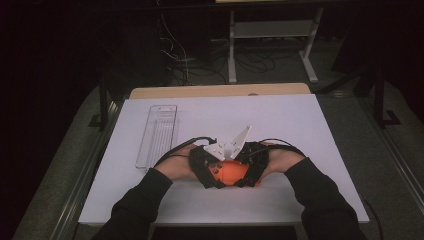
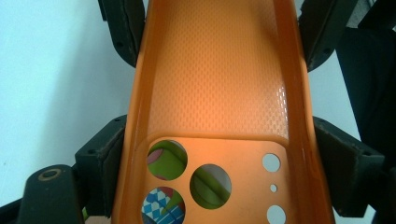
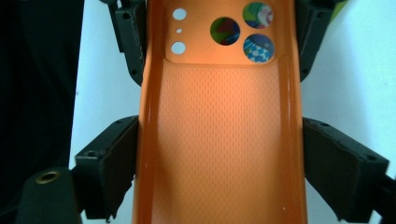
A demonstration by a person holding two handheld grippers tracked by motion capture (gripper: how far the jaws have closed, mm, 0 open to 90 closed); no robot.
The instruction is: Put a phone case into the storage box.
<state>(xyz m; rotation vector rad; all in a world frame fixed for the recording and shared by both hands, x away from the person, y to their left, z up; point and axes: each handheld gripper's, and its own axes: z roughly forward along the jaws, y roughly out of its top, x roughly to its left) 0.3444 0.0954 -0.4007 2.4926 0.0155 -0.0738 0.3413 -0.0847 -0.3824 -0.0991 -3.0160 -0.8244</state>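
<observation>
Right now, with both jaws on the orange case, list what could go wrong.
1. The case is soft and held at both ends by the left gripper and the right gripper; squeezing harder or pulling apart could bend or stretch it.
2. The jaws press only on its thin side walls, so it may slip out.
3. The two grippers sit close together above the table; a twist could knock their plates together.

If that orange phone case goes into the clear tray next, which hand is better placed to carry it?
Probably the left. The left gripper clamps the orange phone case at its camera-hole end, the right gripper the plain end, but the clear tray lies on the left side of the table.
</observation>
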